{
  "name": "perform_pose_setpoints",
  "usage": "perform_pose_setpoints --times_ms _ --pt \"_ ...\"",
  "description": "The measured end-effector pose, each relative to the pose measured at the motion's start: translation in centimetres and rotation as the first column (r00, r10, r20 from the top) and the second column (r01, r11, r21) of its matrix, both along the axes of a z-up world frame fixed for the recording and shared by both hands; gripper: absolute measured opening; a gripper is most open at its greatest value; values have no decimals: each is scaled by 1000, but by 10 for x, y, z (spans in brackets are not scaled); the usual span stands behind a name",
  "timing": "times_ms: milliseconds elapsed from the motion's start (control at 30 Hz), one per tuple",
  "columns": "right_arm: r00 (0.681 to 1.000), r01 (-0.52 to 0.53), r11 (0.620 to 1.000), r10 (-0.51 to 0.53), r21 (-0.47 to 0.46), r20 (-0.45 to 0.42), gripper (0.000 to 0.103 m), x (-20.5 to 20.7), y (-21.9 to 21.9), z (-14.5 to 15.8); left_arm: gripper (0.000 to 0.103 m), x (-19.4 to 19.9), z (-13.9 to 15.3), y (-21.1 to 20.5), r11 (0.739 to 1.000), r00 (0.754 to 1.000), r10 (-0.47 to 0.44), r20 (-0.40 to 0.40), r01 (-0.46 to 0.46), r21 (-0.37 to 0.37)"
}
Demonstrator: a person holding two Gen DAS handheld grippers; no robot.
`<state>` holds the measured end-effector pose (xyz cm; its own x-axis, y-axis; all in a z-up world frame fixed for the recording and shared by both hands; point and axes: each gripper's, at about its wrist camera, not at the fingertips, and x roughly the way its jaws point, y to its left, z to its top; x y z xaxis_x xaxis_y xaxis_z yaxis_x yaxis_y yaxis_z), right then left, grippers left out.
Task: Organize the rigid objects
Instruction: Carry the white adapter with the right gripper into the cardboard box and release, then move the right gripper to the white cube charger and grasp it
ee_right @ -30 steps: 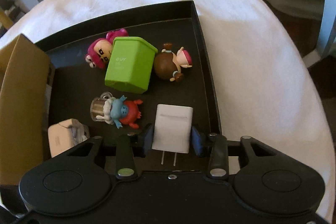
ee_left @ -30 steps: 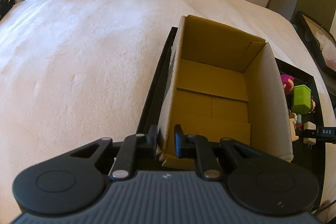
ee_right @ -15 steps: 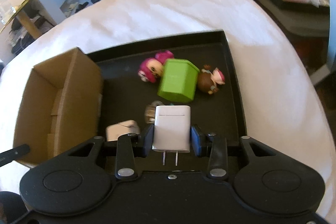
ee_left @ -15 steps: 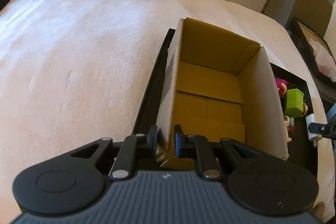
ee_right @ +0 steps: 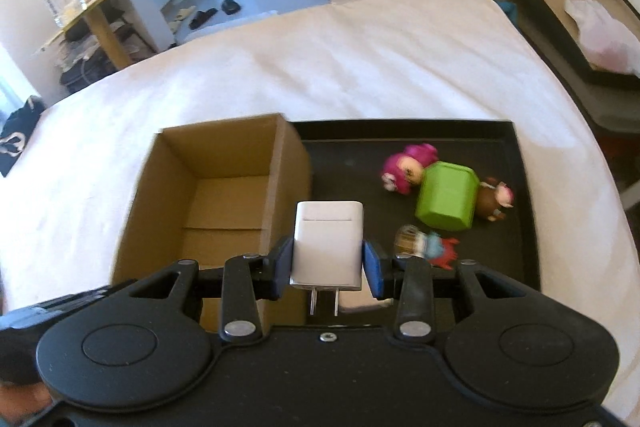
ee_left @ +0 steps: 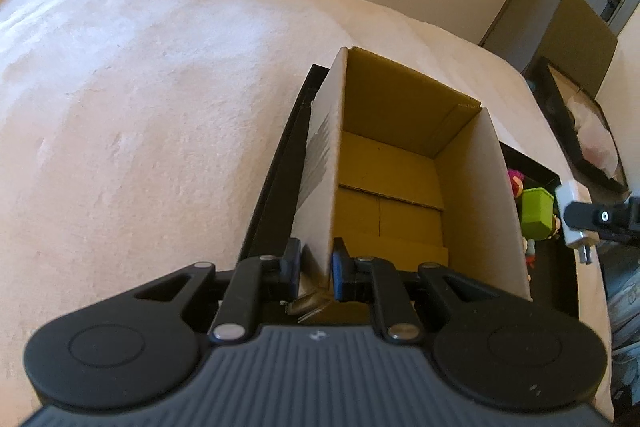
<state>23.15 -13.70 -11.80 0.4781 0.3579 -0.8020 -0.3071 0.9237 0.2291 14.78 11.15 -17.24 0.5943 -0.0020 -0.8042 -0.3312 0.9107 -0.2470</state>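
White charger [ee_right: 328,247] is clamped in the right claw [ee_right: 328,259], prongs pointing back toward the camera, long axis running forward. It hangs above the black tray [ee_right: 516,155], just right of the cardboard box [ee_right: 224,187]; the box opening lies to the claw's left. Left claw [ee_left: 316,267] is clamped on the box's near wall. The box appears empty. Green cup [ee_right: 448,201] and three toy figures rest in the tray.

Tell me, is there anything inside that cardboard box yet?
No, the cardboard box shows only its bare brown floor, while the white charger sits clamped in the right claw above the tray.
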Motion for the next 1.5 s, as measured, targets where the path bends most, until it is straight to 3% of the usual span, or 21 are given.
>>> perform_pose_setpoints --times_ms 333,833,967,1500 --pt "996 -89 996 89 -1 19 37 -6 60 14 15 -1 -3 9 999 1000 10 28 -9 -53" --pt "987 -162 987 162 -21 -14 38 0 125 -8 15 -4 -9 19 995 999 11 47 -6 -100" --pt "983 -183 983 183 12 6 45 3 135 -4 15 -4 -10 20 994 999 15 48 -10 -106" --pt "996 -94 995 94 35 2 45 -2 51 17 15 -3 -7 15 997 999 7 43 -4 -77"
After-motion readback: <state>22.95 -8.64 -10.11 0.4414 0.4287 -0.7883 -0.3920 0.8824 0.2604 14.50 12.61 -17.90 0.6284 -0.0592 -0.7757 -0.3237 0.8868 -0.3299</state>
